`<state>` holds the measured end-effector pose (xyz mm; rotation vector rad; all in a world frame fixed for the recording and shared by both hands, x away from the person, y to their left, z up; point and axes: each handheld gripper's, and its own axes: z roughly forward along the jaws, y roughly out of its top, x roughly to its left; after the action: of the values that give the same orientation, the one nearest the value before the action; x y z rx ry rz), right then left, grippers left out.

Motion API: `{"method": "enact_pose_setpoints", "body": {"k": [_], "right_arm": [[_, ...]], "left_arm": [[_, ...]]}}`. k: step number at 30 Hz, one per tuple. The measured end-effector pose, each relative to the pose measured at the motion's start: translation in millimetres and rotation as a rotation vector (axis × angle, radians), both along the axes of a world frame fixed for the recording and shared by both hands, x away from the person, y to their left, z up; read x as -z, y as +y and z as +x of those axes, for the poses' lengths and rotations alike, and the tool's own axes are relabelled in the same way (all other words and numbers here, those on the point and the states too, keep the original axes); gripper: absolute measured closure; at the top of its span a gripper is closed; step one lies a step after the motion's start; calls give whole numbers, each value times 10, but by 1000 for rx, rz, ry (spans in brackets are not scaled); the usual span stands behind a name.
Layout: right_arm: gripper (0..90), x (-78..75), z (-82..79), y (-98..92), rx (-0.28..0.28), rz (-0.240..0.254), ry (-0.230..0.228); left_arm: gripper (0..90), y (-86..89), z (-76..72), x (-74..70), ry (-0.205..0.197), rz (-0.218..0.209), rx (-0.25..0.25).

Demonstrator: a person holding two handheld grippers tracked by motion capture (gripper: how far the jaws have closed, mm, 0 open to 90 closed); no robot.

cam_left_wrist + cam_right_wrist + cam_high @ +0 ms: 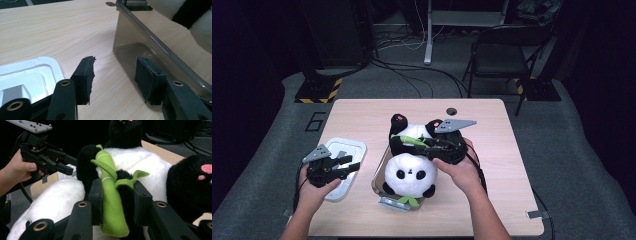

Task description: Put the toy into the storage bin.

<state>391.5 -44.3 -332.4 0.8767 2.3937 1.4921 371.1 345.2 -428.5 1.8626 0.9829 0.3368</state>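
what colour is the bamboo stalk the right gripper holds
Bright green bamboo stalk with thin white rings; clearest in the right gripper view.

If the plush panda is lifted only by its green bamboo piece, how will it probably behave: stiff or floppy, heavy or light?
The plush panda looks soft and stuffed, so it is probably light and would sag. The right gripper is shut on the bamboo piece, thin felt that may bend or stretch. The fuzzy fabric seems unlikely to slip, and the panda overhangs the clear bin.

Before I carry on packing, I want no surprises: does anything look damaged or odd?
Yes. On the left gripper, the left pad has a frayed, torn edge. Also, the panda bulges well above the clear bin.
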Motion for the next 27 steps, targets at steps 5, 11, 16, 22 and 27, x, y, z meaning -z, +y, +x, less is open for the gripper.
{"method": "enact_pose_setpoints", "body": {"k": [5, 11, 16, 22, 27], "right_arm": [[662, 49, 32, 62, -8, 0, 8], [661, 119, 70, 117, -3, -13, 23], [661, 163, 106, 120, 1, -22, 26], [660, 236, 158, 137, 16, -23, 40], [657, 279, 178, 149, 18, -15, 56]], "left_arm": [[493, 6, -16, 18, 3, -10, -16], [492, 18, -25, 18, 4, 6, -7], [492, -5, -32, 21, 12, -1, -10], [492, -42, -35, 16, 7, 8, 6], [492, -54, -23, 22, -1, 7, 6]]}}
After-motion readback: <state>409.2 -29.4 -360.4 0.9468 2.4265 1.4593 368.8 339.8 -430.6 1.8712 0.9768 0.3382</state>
